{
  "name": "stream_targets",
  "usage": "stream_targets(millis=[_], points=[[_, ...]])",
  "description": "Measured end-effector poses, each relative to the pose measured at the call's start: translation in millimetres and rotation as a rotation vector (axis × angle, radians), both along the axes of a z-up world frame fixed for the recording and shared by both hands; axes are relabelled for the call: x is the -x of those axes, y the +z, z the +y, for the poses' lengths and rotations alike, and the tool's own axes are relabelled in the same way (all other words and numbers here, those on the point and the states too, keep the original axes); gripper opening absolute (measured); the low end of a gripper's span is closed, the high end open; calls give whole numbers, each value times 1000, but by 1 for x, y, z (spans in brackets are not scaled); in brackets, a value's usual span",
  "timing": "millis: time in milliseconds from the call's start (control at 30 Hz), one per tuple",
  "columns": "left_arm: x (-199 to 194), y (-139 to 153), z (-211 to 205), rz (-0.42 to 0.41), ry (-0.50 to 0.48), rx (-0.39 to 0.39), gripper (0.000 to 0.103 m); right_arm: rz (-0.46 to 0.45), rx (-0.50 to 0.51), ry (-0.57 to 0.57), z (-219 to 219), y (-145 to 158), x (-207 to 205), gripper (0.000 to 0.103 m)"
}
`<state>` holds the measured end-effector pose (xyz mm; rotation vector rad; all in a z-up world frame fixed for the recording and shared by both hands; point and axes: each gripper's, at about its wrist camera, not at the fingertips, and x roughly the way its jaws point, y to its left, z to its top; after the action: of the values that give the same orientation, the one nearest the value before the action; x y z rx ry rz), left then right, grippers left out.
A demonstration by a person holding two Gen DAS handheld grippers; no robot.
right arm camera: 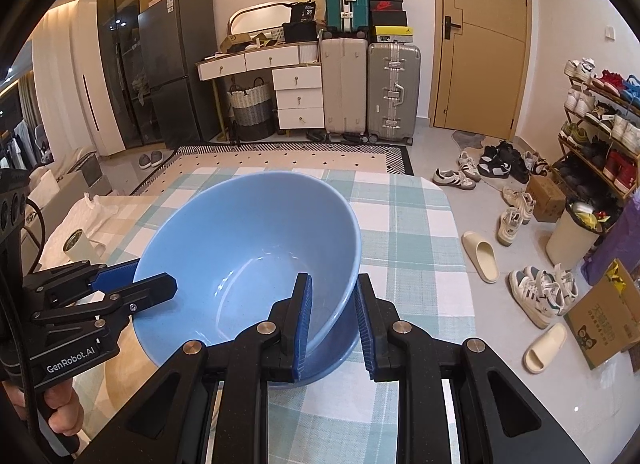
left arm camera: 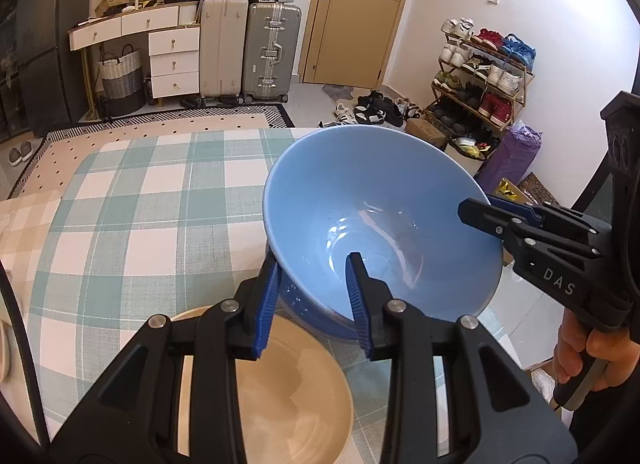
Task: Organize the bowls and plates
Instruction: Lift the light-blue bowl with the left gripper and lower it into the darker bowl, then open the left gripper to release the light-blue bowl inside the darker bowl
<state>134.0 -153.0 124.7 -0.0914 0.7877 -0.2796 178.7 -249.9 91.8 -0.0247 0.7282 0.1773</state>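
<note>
- Clamping the near rim of a large glossy light-blue ceramic bowl, the left gripper has 1 blue ribbed pad on the outer wall and 1 inside the bowl, both pressed against the wall.
- Seen from the right wrist view, the right gripper grips the opposite side of the same bowl in the same manner, 1 pad inside and 1 outside, closed on the rim.
- Each gripper shows in the other's view: the right one bites the bowl's rim at the right of the left wrist view, with a hand on its handle.
- The blue bowl is tilted, raised between the 2 grippers above the table, its inside empty and shiny.
- Directly beneath the left gripper lies a round beige glazed bowl, resting on the table, partly hidden by the black gripper arms; the blue bowl's base is just above its far edge.
- A teal-and-white checked tablecloth covers the table under both bowls.
- Farther off on the floor are a patterned rug, scattered shoes and a shoe rack.
- Against the far wall stand 2 upright suitcases and a white chest of drawers, beside a tan door.
</note>
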Motion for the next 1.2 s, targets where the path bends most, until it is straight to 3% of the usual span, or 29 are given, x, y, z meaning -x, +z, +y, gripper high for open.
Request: stream_targets(millis=[567,1200], points=[[-30,-46,6,37,13,-38,30,46,11,-2,8,-34,-22,22],[-42,-75,-16,41,9,-109,30,81,75,-16,3,-64,-27,23]])
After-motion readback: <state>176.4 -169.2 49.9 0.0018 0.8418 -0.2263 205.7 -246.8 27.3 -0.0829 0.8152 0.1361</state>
